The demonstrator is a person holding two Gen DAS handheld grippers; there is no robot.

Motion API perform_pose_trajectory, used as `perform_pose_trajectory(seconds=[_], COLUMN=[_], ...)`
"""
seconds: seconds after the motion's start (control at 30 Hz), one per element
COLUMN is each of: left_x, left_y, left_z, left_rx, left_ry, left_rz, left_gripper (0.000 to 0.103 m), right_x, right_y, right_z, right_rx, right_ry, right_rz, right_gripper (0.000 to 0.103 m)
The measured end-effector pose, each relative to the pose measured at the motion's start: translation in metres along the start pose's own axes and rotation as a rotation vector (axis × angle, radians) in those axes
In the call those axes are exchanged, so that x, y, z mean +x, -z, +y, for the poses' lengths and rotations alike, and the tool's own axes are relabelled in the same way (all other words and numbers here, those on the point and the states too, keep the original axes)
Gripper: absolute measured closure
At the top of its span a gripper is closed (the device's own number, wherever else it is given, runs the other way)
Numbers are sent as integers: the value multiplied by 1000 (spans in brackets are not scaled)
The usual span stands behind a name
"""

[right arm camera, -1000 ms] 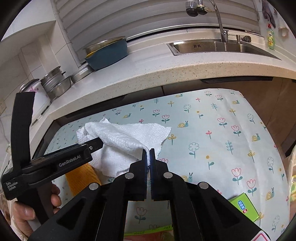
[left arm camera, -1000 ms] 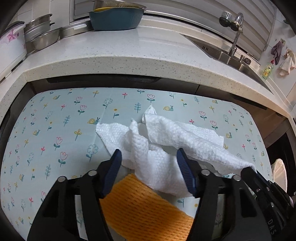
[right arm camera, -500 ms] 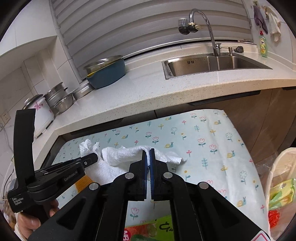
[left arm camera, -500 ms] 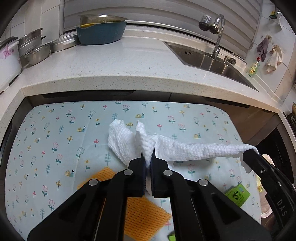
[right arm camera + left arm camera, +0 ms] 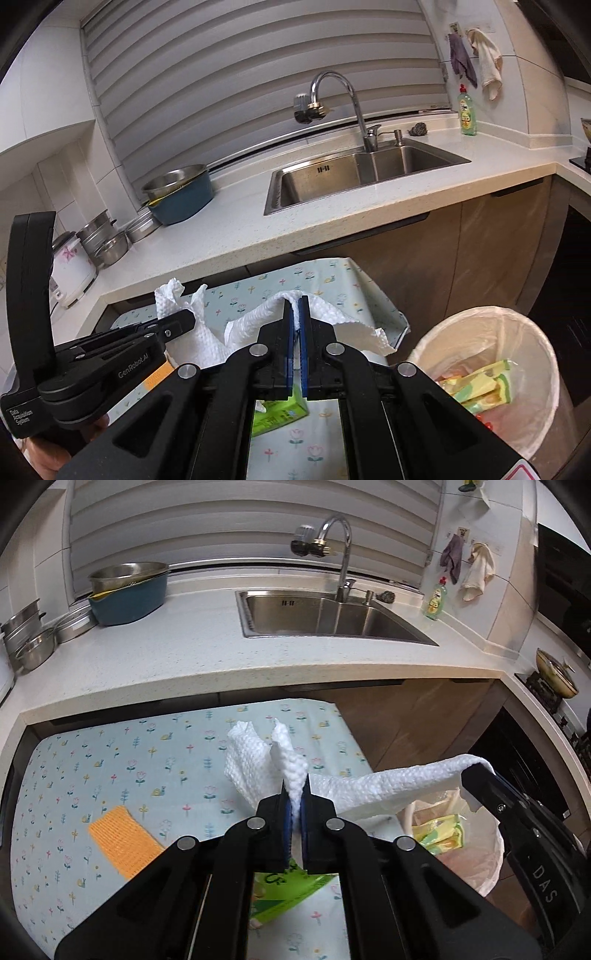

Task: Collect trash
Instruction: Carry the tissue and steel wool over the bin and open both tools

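Both hand-held grippers, L (image 5: pixel 294 805) & R (image 5: pixel 295 314), clamp paper towel (image 5: pixel 388 786) ends; bin (image 5: pixel 532 325) rim right.

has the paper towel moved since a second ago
Yes. The paper towel, then lying on the flowered tablecloth, now hangs lifted between the left gripper and right gripper, toward the trash bin.

"GenRobot.AI" marks the left hand-held gripper (image 5: pixel 177 325); "DAS" the right hand-held gripper (image 5: pixel 476 779).

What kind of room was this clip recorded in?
Most likely a home kitchen: a steel sink with a curved faucet is set into a speckled countertop, and metal pots are stacked at its left end.
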State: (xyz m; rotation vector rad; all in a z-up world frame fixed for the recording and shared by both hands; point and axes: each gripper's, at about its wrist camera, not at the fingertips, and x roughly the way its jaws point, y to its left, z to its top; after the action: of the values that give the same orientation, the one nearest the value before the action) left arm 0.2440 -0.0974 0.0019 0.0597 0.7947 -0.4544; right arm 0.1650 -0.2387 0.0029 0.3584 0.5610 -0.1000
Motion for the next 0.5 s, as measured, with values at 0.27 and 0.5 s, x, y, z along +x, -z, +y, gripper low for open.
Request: perform_pose_trajectory(seconds=[0.27, 0.5], left_x=[-5, 4], left_y=[8, 23], left_z=[-78, -129], left_rx=[70, 123], left_ry=[75, 134], left_rz=[13, 51], left_gripper=[100, 100], right_x=[-44, -74], right_y=[-3, 6], right_z=[-64, -125], right_rx=[45, 119], right_ry=[81, 170], right_rz=[-39, -56], right_gripper=[100, 100])
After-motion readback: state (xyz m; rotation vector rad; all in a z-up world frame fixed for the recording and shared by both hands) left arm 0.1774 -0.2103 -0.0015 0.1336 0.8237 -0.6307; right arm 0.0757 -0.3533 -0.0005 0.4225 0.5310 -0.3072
